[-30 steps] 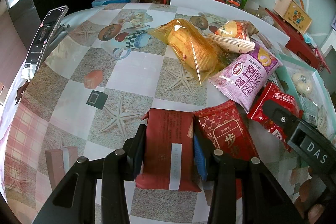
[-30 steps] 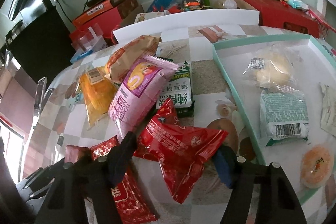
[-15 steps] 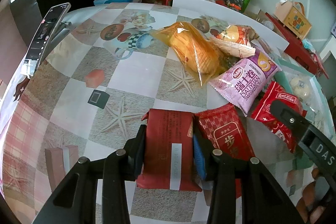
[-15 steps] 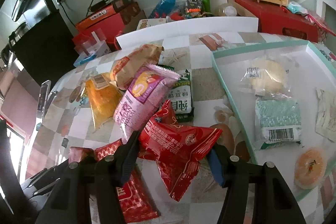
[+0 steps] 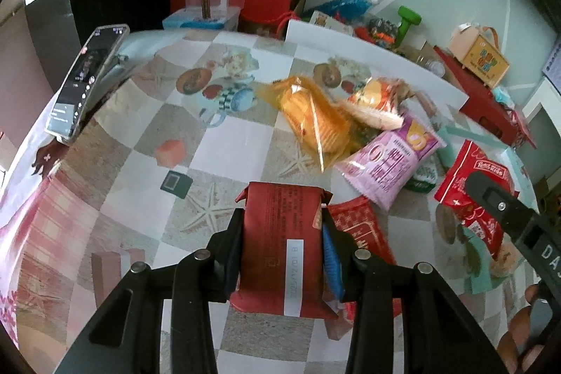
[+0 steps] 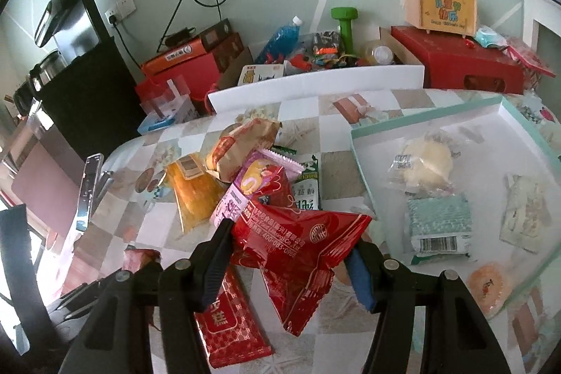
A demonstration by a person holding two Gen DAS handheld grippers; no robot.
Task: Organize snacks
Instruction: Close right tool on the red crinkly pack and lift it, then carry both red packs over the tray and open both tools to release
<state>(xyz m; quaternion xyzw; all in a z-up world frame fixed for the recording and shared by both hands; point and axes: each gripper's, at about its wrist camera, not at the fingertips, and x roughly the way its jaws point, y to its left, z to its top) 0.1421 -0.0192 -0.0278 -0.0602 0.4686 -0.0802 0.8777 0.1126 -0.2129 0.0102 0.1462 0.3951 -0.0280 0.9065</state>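
My left gripper (image 5: 282,247) is shut on a dark red snack packet (image 5: 280,240) with a white label strip and holds it above the tablecloth. My right gripper (image 6: 291,255) is shut on a shiny red snack bag (image 6: 298,247), lifted off the table; this bag also shows in the left wrist view (image 5: 470,191). A patterned red packet (image 6: 231,318) lies flat below. A pile holds a pink bag (image 5: 389,160), an orange bag (image 5: 312,118) and a bread bag (image 6: 242,146). The teal-rimmed tray (image 6: 361,170) on the right holds several wrapped snacks.
A green milk carton (image 6: 308,188) lies by the pile. A phone on a stand (image 5: 84,79) is at the table's left edge. A white board (image 6: 315,83), red boxes (image 6: 455,62), a blue bottle and a green dumbbell stand behind the table.
Both grippers have risen with their packets. The shiny red bag has come up off the table and now hangs in the right gripper. The left packet stays gripped.
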